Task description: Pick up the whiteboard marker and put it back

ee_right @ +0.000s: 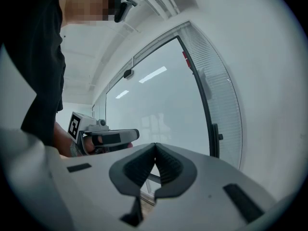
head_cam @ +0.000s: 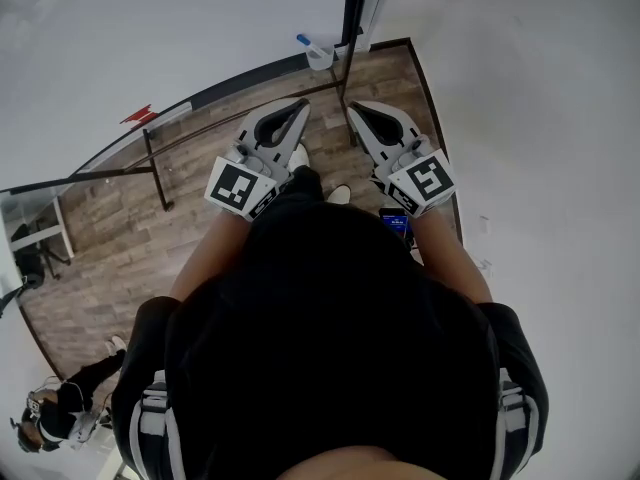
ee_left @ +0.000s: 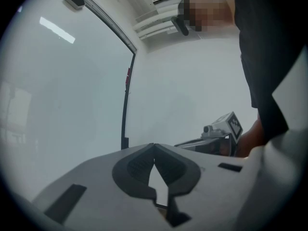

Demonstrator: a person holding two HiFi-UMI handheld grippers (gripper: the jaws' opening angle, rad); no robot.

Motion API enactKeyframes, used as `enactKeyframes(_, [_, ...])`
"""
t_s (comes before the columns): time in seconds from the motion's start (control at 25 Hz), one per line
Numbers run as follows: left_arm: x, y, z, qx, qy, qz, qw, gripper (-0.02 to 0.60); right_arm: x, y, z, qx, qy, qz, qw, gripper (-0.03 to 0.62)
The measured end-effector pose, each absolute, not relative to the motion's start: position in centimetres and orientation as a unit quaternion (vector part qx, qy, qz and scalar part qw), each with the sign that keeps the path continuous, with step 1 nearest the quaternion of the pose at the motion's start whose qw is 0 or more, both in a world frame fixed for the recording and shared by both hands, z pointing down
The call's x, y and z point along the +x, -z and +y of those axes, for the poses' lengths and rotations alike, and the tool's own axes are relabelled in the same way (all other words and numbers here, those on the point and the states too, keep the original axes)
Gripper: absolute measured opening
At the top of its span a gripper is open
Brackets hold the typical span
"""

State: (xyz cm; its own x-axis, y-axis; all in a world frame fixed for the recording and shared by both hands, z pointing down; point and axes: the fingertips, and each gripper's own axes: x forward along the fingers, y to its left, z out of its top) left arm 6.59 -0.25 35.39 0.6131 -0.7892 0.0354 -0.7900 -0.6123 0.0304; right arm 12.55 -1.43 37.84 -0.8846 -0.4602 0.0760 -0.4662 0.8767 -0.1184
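left gripper (head_cam: 302, 105), right gripper (head_cam: 352, 107): held level side by side, both clenched tip to tip, nothing between jaws. whiteboard marker (head_cam: 303, 40), judged so from blue end: stands in pale cup (head_cam: 321, 60), far, beyond both grippers, well apart, small in view. likely handling: light, stiff, smooth plastic barrel, prone to slip or twist. best hold: across exposed barrel above cup rim, jaws square.

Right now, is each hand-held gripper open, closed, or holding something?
Left hand-held gripper: closed, jaw tips together, holding nothing.
Right hand-held gripper: closed, jaw tips together, holding nothing.
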Motion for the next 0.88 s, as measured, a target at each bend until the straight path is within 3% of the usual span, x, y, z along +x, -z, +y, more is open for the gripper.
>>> enactKeyframes(0.88, [0.1,-39.0,-10.2,0.912,-0.010,-0.409,0.041,0.005,5.2,-42.8,-12.8,0.264,-0.066,-0.957,0.098,-0.005])
